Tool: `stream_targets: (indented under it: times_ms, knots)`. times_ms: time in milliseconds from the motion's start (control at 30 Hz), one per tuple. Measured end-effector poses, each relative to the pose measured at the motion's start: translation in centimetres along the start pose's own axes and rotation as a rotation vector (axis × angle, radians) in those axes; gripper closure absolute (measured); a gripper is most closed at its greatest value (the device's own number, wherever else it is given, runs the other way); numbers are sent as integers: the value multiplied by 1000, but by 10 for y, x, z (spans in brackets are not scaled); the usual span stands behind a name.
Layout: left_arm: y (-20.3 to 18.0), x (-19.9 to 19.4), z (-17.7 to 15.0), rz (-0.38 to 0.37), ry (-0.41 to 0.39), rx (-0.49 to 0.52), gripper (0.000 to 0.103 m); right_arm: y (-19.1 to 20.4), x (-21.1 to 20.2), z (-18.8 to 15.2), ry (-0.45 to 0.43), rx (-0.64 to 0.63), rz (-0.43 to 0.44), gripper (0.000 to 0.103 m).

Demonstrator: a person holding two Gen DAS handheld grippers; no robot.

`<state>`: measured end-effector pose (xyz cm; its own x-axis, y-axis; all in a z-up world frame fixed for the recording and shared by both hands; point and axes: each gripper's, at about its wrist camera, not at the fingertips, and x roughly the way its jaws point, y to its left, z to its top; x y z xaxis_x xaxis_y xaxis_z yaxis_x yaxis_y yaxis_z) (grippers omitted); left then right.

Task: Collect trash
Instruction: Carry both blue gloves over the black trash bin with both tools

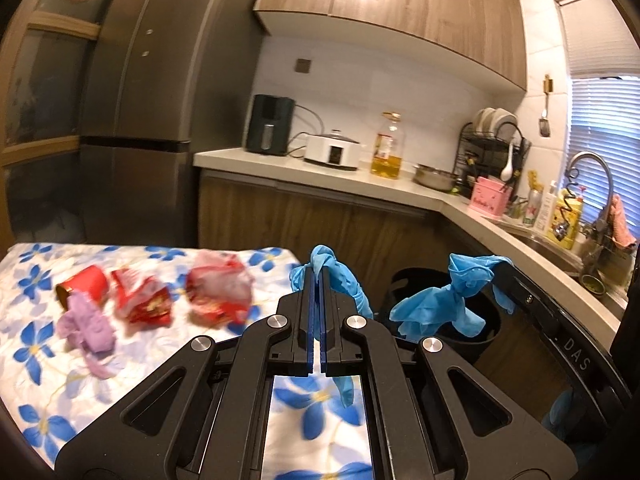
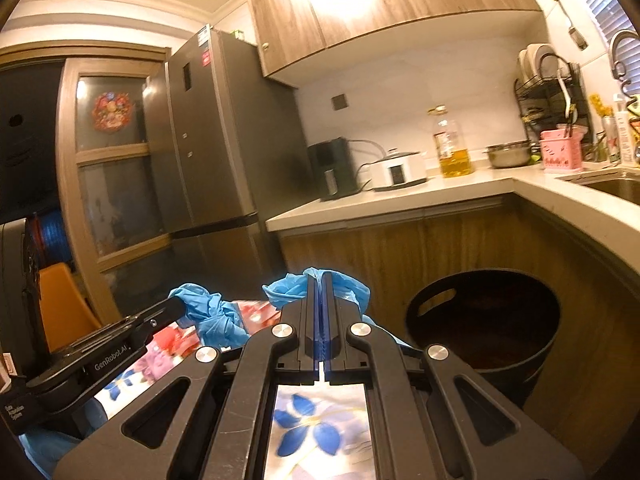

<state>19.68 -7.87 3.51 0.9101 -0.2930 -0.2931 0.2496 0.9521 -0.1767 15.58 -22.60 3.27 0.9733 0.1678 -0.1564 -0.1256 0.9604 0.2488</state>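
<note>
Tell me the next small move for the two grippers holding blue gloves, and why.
Probably carry both over the black bin and open the jaws there. The left gripper is shut on a blue glove, the right gripper on another blue glove. The bin stands open on the floor beside the table, to their right, and neither glove is clearly above its mouth yet.

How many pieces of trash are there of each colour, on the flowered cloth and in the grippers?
Blue rubber gloves, one pinched in the left gripper and one in the right gripper: 2
Red crumpled wrappers: 2
Red paper cup: 1
Purple glove: 1
Total: 6
</note>
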Motion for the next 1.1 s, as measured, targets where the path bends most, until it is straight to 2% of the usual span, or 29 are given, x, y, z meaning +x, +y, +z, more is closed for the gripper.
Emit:
stream_targets:
  times_ms: [533, 833, 1100]
  knots:
    - [-82, 57, 24, -156, -19, 66, 103, -74, -9, 36, -85, 14, -176, 101]
    - [-108, 95, 21, -213, 20, 56, 103, -104, 1, 37, -71, 45, -217, 101]
    - [-121, 120, 17, -235, 49, 53, 103, -119, 11, 35, -47, 63, -231, 101]
